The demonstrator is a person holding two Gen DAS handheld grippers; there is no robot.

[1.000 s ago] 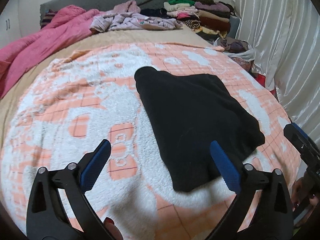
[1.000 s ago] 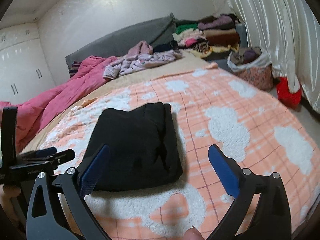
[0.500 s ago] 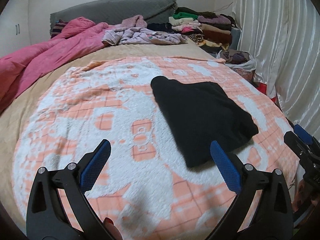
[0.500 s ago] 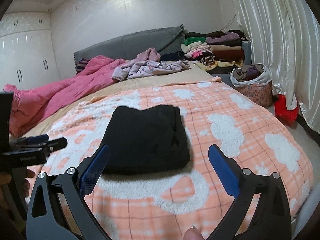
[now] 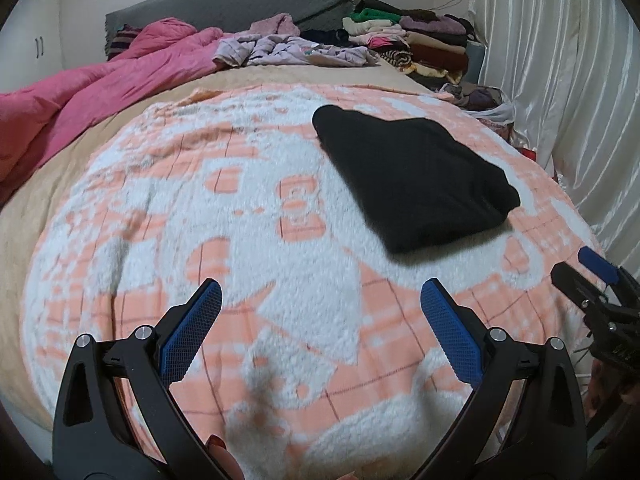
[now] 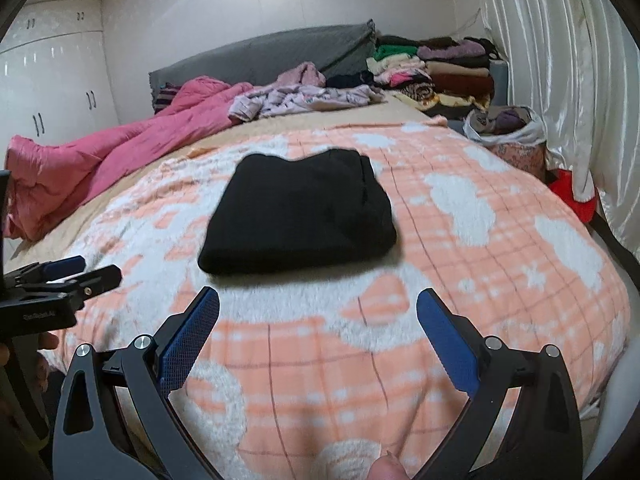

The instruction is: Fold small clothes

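Nearest, the left gripper [image 5: 320,316] and right gripper [image 6: 318,322] hang spread and empty above the blanket [image 6: 500,248]. Farther off lies the black garment [image 6: 296,220], folded flat. This fold looks finished; next probably means fetching an unfolded piece from the far pile [image 6: 304,98].

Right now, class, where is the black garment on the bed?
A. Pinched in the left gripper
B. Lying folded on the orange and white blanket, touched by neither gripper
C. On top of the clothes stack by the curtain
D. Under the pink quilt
B: the black garment lies folded on the blanket, with the left gripper and right gripper both open and short of it.
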